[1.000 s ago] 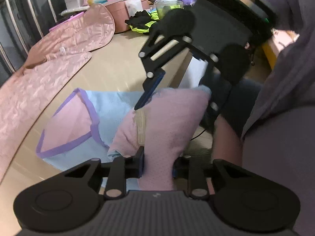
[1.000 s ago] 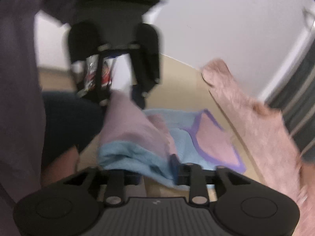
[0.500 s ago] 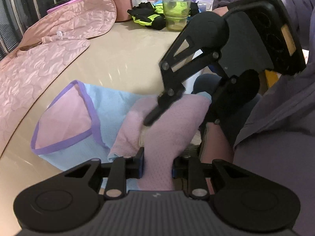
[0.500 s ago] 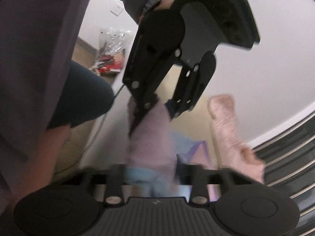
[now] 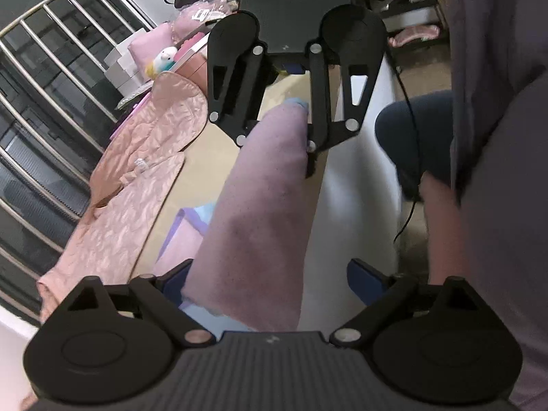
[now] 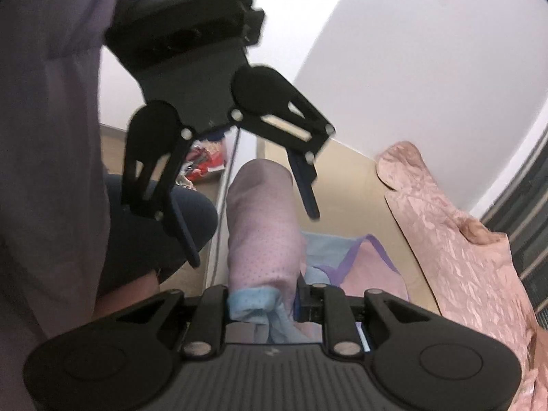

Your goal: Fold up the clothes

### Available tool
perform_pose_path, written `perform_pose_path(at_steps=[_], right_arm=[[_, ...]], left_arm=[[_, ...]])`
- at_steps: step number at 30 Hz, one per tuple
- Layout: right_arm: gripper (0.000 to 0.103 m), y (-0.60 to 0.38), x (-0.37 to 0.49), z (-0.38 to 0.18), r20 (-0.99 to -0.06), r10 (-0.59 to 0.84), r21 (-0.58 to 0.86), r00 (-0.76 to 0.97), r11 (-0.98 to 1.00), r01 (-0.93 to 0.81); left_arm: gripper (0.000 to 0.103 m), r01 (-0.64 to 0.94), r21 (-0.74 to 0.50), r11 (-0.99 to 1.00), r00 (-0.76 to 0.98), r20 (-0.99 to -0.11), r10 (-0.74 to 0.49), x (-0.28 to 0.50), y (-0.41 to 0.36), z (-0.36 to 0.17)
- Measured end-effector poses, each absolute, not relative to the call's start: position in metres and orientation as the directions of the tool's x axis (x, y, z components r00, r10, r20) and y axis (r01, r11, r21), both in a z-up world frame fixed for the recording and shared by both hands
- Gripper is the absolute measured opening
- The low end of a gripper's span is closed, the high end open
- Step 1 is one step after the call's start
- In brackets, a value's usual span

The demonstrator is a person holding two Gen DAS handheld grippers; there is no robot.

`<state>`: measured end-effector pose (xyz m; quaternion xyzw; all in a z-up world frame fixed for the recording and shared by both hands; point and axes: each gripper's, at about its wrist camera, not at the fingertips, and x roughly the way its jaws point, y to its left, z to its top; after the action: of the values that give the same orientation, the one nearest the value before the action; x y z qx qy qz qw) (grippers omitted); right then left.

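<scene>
A pink and light-blue garment with purple trim is stretched between my two grippers above the beige table. My left gripper is open, its blue pads wide apart, and the pink cloth lies loose between them. My right gripper is shut on the garment's blue hem. In the right wrist view the left gripper hangs open over the far end of the pink cloth. The garment's purple-trimmed part rests on the table.
A pink quilted garment lies along the table's far side, also in the right wrist view. Boxes and a plush toy stand at the table's end by a metal railing. The person's leg is beside the table edge.
My left gripper has opened and let go of the pink cloth. Both grippers have risen and turned to face each other; the right one still holds the hem.
</scene>
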<state>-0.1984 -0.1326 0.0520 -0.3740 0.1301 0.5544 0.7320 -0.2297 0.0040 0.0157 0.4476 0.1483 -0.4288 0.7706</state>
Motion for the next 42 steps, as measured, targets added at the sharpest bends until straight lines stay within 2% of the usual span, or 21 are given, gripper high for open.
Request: perform_pose_path(at_steps=[1,2,4,7,10,14,16,17,19,20,23,25,27,28,29,30,31,32,35,38,42], right_arm=[[0.018,-0.135,-0.199,0.052,-0.606,0.719,-0.403,0.339,0.089,-0.911],[0.018,-0.139,-0.198,0.052,-0.61,0.722,-0.399,0.327,0.077,-0.914],[0.018,-0.14,-0.201,0.05,-0.618,0.726,-0.384,0.302,0.056,-0.922],[0.018,-0.146,-0.193,0.054,-0.629,0.735,-0.304,0.256,0.07,-0.95],[0.018,-0.155,-0.178,0.059,-0.613,0.76,-0.188,0.214,0.123,-0.974],[0.02,-0.161,-0.148,0.062,-0.572,0.799,-0.044,0.187,0.197,-0.979],[0.045,-0.161,-0.13,0.059,-0.573,0.786,0.0,0.231,0.282,-0.96],[0.061,-0.159,-0.12,0.057,-0.582,0.771,0.027,0.26,0.339,-0.941],[0.063,-0.161,-0.102,0.053,-0.584,0.768,0.119,0.264,0.402,-0.908],[0.063,-0.164,-0.1,0.05,-0.576,0.775,0.158,0.26,0.418,-0.895],[0.06,-0.172,-0.094,0.041,-0.553,0.792,0.259,0.258,0.458,-0.85],[0.051,-0.179,-0.093,0.035,-0.539,0.798,0.326,0.27,0.493,-0.807],[0.017,-0.178,-0.08,0.027,-0.53,0.796,0.383,0.292,0.532,-0.755],[0.014,-0.18,-0.081,0.026,-0.525,0.794,0.399,0.307,0.549,-0.735],[0.014,-0.182,-0.083,0.026,-0.52,0.791,0.411,0.323,0.563,-0.717],[0.008,-0.183,-0.088,0.027,-0.51,0.789,0.406,0.342,0.571,-0.714],[0.006,-0.184,-0.093,0.029,-0.501,0.785,0.391,0.365,0.581,-0.713],[0.006,-0.183,-0.096,0.032,-0.496,0.778,0.372,0.385,0.591,-0.716],[0.004,-0.187,-0.11,0.044,-0.458,0.778,0.356,0.43,0.604,-0.713],[0.004,-0.196,-0.124,0.056,-0.412,0.783,0.358,0.465,0.609,-0.708],[0.004,-0.192,-0.135,0.047,-0.458,0.756,0.345,0.468,0.637,-0.69]], left_arm=[[0.078,0.801,0.552,0.233,0.579,-0.613,-0.538,-0.227,0.004,0.016],[0.074,0.806,0.544,0.234,0.573,-0.617,-0.54,-0.223,0.003,0.016],[0.049,0.827,0.508,0.241,0.549,-0.633,-0.546,-0.213,0.006,0.018],[0.032,0.904,0.312,0.293,0.427,-0.703,-0.568,-0.192,0.015,0.029],[0.023,0.918,0.101,0.383,0.334,-0.714,-0.615,-0.165,0.029,0.038],[0.022,0.867,-0.107,0.486,0.277,-0.707,-0.651,-0.129,0.047,0.039],[0.025,0.812,-0.205,0.546,0.264,-0.706,-0.658,-0.113,0.054,0.035],[0.028,0.778,-0.243,0.579,0.27,-0.703,-0.658,-0.107,0.057,0.033],[0.056,0.715,-0.278,0.641,0.306,-0.7,-0.645,-0.102,0.061,0.031],[0.06,0.706,-0.272,0.654,0.326,-0.695,-0.641,-0.103,0.062,0.032],[0.065,0.678,-0.298,0.671,0.351,-0.672,-0.653,-0.1,0.068,0.034],[0.068,0.642,-0.345,0.685,0.359,-0.654,-0.666,-0.096,0.072,0.035],[0.066,0.585,-0.424,0.691,0.359,-0.629,-0.689,-0.087,0.077,0.033],[0.065,0.555,-0.462,0.692,0.359,-0.617,-0.701,-0.082,0.08,0.032],[0.058,0.526,-0.497,0.691,0.362,-0.604,-0.71,-0.078,0.082,0.031],[0.043,0.504,-0.518,0.691,0.371,-0.593,-0.715,-0.078,0.085,0.03],[0.025,0.483,-0.538,0.691,0.38,-0.583,-0.719,-0.077,0.087,0.029],[0.023,0.464,-0.555,0.691,0.385,-0.576,-0.721,-0.076,0.09,0.029],[0.022,0.444,-0.582,0.682,0.407,-0.546,-0.732,-0.081,0.096,0.034],[0.022,0.484,-0.544,0.686,0.416,-0.546,-0.727,-0.089,0.086,0.043],[0.027,0.488,-0.486,0.725,0.403,-0.611,-0.681,-0.088,0.069,0.032]])
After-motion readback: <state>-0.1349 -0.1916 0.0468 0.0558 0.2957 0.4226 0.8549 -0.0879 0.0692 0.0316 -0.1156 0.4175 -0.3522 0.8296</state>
